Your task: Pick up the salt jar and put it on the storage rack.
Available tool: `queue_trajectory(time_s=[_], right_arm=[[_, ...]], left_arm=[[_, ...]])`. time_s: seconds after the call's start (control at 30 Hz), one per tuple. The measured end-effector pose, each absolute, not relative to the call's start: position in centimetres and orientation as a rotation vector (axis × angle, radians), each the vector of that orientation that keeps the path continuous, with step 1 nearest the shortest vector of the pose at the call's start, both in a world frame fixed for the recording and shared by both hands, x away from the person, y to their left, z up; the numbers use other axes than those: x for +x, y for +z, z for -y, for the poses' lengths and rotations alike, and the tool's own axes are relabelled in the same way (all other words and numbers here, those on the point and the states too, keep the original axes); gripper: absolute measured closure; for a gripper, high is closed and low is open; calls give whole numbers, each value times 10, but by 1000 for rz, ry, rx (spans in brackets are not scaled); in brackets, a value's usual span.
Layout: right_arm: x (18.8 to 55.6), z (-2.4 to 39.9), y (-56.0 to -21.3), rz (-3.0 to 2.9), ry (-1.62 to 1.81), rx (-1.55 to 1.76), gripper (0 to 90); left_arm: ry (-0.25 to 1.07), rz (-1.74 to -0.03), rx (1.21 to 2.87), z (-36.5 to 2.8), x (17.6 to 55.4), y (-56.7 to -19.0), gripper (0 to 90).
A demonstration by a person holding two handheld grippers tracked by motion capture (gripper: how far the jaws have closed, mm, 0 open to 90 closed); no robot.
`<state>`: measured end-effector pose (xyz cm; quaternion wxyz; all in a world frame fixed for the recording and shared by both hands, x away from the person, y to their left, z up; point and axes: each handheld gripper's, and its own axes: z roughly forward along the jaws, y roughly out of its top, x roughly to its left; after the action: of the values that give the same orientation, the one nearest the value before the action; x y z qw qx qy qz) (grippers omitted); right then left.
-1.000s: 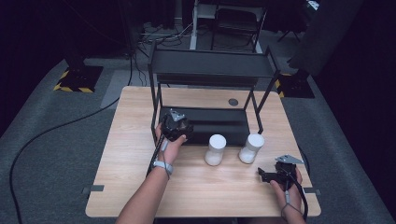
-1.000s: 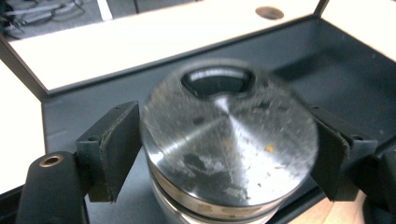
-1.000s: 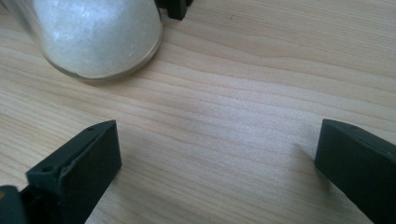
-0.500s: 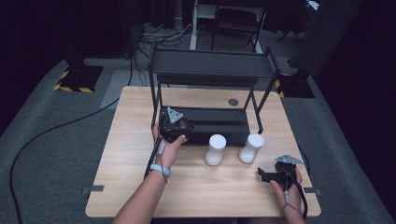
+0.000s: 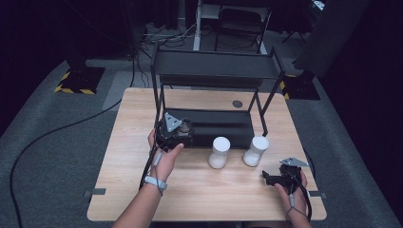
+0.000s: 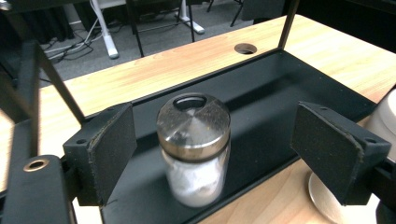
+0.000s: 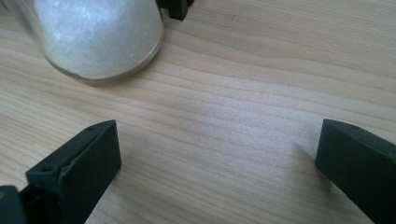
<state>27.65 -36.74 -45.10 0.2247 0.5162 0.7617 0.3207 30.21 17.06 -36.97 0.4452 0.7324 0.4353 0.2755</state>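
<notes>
A glass jar (image 6: pixel 194 140) with a metal lid and white powder inside stands on the lower shelf (image 6: pixel 280 93) of a black rack. My left gripper (image 6: pixel 222 144) is open around it. Its jaws have just been opening, and both pads stand clear of the glass. From above, the left gripper (image 5: pixel 183 129) sits at the shelf's front left corner. My right gripper (image 5: pixel 267 178) rests open on the table at the near right with nothing between its jaws. In its own view the right gripper (image 7: pixel 224 158) faces bare wood.
Two white jars (image 5: pixel 219 152) (image 5: pixel 255 151) stand on the wooden table (image 5: pixel 199 194) just in front of the rack; one jar (image 7: pixel 98 32) is close ahead of the right gripper. The rack's upper shelf (image 5: pixel 216 69) overhangs the lower one. A cable hole (image 5: pixel 237 103) lies behind.
The left gripper has drawn back a little toward the person and its jaws have spread away from the metal-lidded jar. The right gripper has kept still.
</notes>
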Motion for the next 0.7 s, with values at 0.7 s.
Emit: queue_trajectory(time_s=[0.7], right_arm=[[277, 368, -451, -2104, 886, 1422, 0]], left_arm=[[725, -1052, 1836, -219, 253, -368, 120]])
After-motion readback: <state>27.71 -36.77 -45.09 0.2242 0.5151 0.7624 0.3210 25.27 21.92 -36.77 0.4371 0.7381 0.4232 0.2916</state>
